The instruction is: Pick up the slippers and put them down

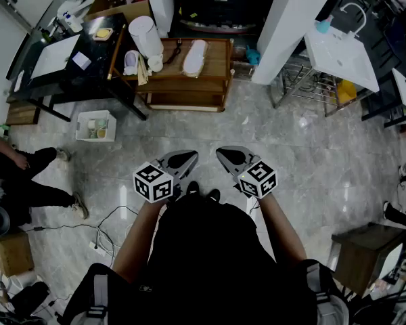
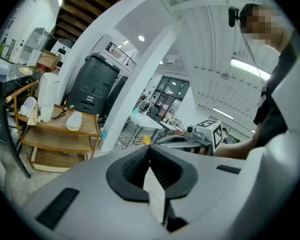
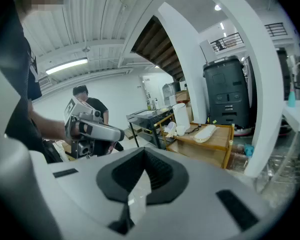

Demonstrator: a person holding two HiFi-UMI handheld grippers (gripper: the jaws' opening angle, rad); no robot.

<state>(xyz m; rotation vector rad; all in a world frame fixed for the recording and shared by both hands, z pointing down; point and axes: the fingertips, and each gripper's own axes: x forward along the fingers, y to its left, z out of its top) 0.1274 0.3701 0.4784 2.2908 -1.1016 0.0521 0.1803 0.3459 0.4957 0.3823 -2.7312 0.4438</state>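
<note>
No pick-up has been started. The fingers of the left gripper (image 1: 187,158) and right gripper (image 1: 223,156) are closed together on nothing. A white slipper (image 1: 193,57) is located on the wooden shelf unit (image 1: 218,50), well apart from both grippers.

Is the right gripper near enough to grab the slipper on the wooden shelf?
Probably not yet. The right gripper, shut, is well short of the slipper on the wooden shelf; only floor lies between.

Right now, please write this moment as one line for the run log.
phase: before pickup | left gripper: shut, empty | right gripper: shut, empty | white slipper: on wooden rack top, untouched
</note>
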